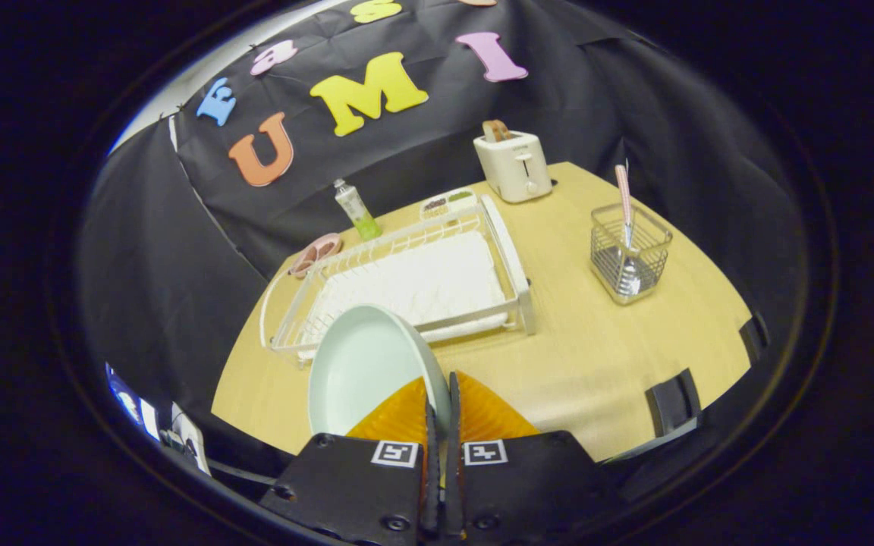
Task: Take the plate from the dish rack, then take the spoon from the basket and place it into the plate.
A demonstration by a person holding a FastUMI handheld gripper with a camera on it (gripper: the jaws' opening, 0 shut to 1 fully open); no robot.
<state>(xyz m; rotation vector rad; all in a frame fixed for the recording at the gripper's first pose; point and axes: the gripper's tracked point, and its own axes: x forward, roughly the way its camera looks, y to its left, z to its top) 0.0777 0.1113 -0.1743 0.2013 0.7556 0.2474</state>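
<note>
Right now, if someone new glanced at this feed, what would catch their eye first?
First the pale plate, held up on edge right at the tongs, whose orange fingers are closed on its rim, just in front of the white dish rack. Next, the wire basket on the wooden table, off to the rack's right, with the pink-handled spoon standing in it. Behind the rack stands a white toaster.

I see the plate (365, 368), pale mint-white and round, gripped at its rim between my closed orange fingers (407, 417), tilted above the table's near edge, just in front of the white dish rack (407, 284). The spoon (626, 227), pink-handled, stands upright, bowl down, in the wire basket (629, 254), well apart to the rack's right.
</note>
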